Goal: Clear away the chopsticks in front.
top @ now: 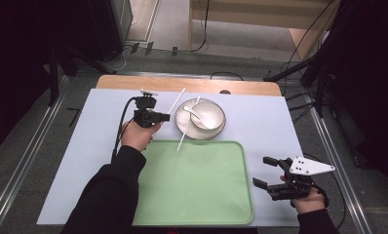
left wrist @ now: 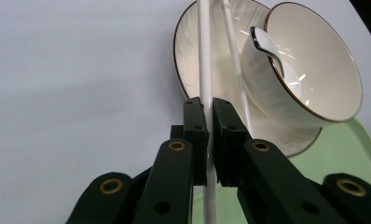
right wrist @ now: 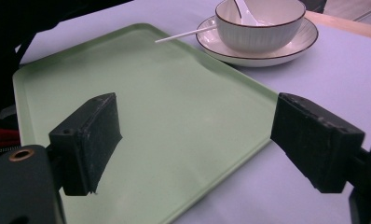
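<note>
My left gripper (top: 168, 117) (left wrist: 209, 105) is shut on a thin white chopstick (top: 178, 100) (left wrist: 204, 56), which runs on past the pads beside a white plate (top: 184, 127) (left wrist: 188, 60). On the plate stands a white bowl (top: 207, 116) (left wrist: 314, 70) (right wrist: 260, 23) with a white spoon (top: 194, 113) (left wrist: 267, 46) in it. A second chopstick (top: 184, 134) (left wrist: 235, 70) (right wrist: 179, 35) leans on the plate, its low end over the green tray (top: 192, 195) (right wrist: 151, 107). My right gripper (top: 260, 170) (right wrist: 193, 135) stands open at the tray's right edge, nothing between its pads.
A pale lavender sheet (top: 75, 161) covers the table, with a strip of bare wood (top: 133, 84) at the far edge. Metal rails (top: 31, 156) run along both sides, and cables (top: 202, 46) lie on the floor beyond.
</note>
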Tool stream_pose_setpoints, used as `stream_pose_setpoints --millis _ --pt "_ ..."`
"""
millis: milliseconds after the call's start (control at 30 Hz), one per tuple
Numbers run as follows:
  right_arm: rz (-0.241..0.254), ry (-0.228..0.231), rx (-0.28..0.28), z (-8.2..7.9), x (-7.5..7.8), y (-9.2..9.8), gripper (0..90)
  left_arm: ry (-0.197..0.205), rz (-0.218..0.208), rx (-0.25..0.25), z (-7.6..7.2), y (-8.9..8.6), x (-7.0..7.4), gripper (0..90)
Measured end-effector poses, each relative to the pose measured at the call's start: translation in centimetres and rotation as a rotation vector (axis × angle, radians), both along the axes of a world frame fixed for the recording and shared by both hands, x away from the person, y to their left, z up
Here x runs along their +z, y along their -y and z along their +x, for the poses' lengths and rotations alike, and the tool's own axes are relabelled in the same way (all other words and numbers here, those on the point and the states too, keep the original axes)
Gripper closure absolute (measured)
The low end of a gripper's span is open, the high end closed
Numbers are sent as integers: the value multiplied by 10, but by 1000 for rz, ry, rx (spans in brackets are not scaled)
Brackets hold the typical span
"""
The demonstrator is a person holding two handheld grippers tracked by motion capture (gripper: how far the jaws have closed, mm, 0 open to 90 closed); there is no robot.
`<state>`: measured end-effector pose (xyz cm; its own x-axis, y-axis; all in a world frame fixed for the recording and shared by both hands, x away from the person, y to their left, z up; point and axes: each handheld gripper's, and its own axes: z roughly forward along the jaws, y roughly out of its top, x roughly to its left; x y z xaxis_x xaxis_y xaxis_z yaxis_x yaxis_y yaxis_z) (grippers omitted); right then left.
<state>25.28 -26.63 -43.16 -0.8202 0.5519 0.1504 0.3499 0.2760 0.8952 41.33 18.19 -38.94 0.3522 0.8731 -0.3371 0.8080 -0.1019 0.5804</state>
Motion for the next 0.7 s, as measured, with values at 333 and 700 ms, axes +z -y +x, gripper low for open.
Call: stream_pose_setpoints --millis 333,700 --pt "-5 0 -4 0 0 0 162 28 -28 -61 -42 -26 1 862" --pt "-2 1 2 -1 0 -1 162 35 -25 -88 -87 -44 -4 862"
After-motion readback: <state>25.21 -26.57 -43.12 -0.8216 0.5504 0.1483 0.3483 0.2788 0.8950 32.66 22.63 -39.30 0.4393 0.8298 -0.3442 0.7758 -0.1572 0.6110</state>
